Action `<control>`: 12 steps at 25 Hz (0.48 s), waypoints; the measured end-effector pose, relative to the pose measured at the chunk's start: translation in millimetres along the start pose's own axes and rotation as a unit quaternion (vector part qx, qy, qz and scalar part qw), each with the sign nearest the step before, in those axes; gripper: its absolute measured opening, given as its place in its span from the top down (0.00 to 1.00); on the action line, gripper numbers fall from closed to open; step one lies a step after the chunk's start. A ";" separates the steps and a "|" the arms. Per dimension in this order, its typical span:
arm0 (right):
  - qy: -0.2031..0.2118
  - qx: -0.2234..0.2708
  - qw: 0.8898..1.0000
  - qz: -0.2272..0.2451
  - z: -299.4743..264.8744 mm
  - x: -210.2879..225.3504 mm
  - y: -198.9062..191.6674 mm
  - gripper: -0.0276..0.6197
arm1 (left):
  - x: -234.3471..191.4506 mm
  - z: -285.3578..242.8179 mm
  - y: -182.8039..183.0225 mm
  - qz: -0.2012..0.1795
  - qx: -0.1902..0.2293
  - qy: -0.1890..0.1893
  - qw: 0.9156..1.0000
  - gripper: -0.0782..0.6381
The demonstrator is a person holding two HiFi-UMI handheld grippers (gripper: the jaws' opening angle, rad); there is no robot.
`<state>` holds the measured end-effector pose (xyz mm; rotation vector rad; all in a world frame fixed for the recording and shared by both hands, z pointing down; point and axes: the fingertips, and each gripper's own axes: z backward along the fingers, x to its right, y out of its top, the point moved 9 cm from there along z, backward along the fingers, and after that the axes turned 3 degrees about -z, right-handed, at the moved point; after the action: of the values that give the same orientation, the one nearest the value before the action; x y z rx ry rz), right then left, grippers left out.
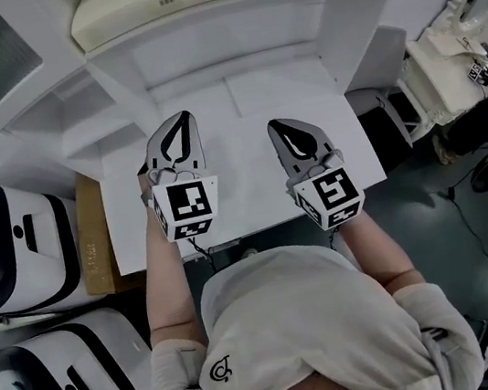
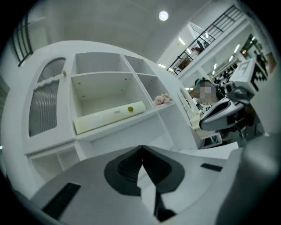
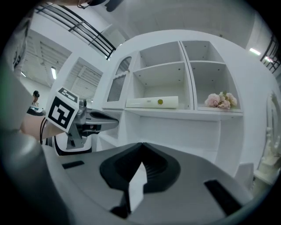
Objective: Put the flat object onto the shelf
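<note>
Already cream flat object (image 1: 160,0) lay on shelf (image 1: 228,16), top centre of frame. Left gripper (image 1: 182,124) and right gripper (image 1: 284,129) jaws together, empty, side by side above white table (image 1: 239,167), mid-frame.

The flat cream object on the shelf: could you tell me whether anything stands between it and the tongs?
Nothing visible does. The flat cream object lies on the open shelf; left tongs and right tongs, both shut and empty, face it over the table.
</note>
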<state>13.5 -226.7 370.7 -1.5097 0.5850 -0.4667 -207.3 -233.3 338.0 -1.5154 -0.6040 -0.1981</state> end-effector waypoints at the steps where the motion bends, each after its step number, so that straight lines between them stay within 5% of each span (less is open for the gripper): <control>1: 0.002 0.003 1.000 -0.002 0.6 0.7 0.2 0.95 | 2.1 4.5 -4.5 0.021 0.004 0.002 1.000 0.87; 7: 0.005 0.018 1.000 -0.010 2.5 2.8 0.1 0.95 | 8.3 27.2 -26.6 0.134 -0.010 -0.043 0.990 0.88; 12: 0.014 0.024 1.000 -0.009 2.2 -0.3 1.4 0.95 | 10.4 41.1 -32.0 0.128 -0.014 -0.036 0.991 0.88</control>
<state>14.5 -224.7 369.2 -1.4668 0.5782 -0.5125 -224.2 -193.3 368.6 -1.6157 -0.4602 0.0463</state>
